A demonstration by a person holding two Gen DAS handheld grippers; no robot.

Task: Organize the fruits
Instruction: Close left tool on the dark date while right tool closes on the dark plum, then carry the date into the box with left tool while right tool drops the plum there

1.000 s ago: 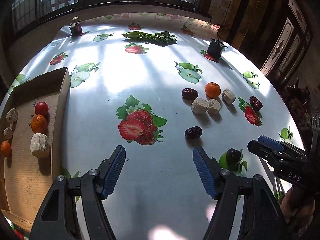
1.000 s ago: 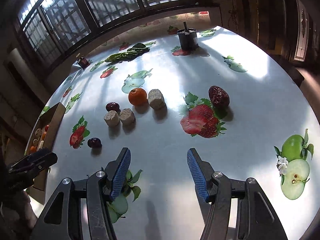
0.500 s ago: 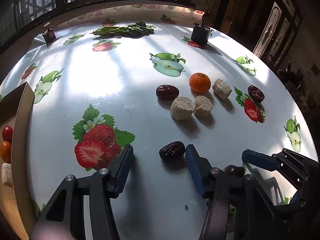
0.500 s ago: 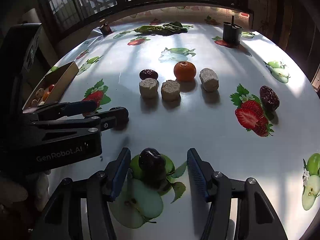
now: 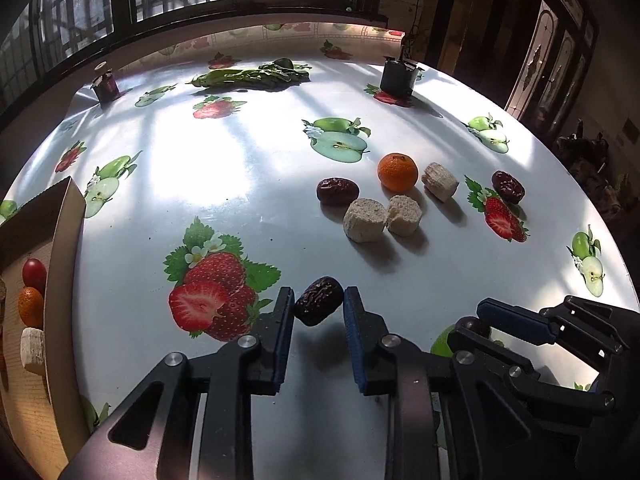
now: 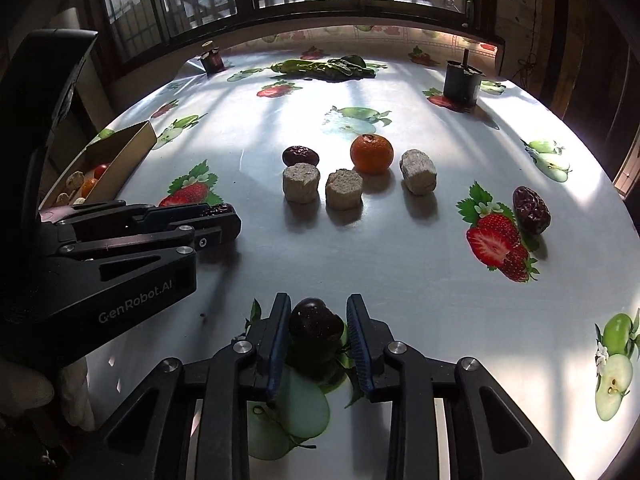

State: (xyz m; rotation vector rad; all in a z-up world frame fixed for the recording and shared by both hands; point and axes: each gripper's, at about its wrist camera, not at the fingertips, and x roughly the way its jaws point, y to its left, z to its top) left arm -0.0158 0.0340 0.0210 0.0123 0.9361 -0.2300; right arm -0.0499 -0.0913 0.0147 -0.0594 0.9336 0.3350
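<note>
My left gripper (image 5: 318,300) has its blue pads pressed on both ends of a wrinkled dark date (image 5: 319,301), which lies on the fruit-print tablecloth (image 5: 240,184). In the right wrist view my right gripper (image 6: 316,326) is closing, and its pads touch a dark round fruit (image 6: 314,322) from both sides. An orange (image 6: 371,153), three beige cut chunks (image 6: 301,182) and two more dates (image 6: 300,156) (image 6: 531,210) lie farther out. A cardboard box (image 5: 64,240) at the left holds several small fruits and chunks.
Leafy greens (image 5: 252,76), a dark cup (image 5: 396,78) and a small jar (image 5: 106,88) stand near the far edge under the window. The left gripper (image 6: 232,216) crosses the left of the right wrist view, and the right gripper (image 5: 476,320) sits low right in the left wrist view.
Both grippers have come forward and down over the cloth and closed from wide open. The left now has the date between its pads, the right the dark round fruit.
</note>
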